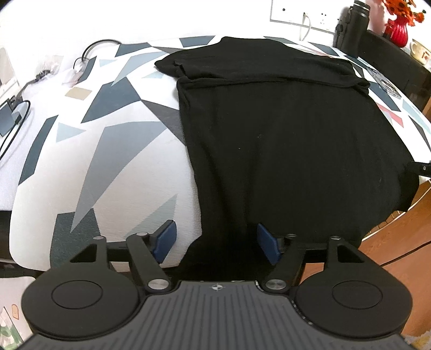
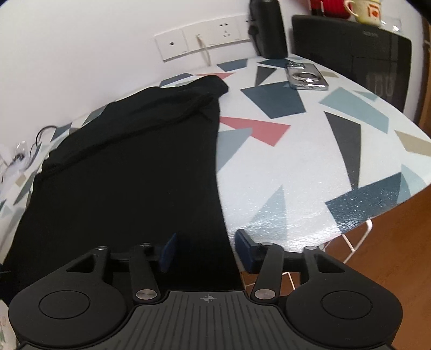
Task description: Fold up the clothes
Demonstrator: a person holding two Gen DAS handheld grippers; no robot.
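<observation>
Both tongs (image 1: 216,243) (image 2: 206,251) wide at black shirt (image 1: 282,148) hem; phone (image 2: 307,76) right view only.

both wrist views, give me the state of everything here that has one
black garment: lying flat, sleeves folded in, near hem hanging over the table edge
left gripper: open, at the garment's near left corner, not gripping
right gripper: open, at the garment's near right edge, not gripping
phone: lying flat on the table
white cable: plugged into the wall socket
mug: upright
</observation>
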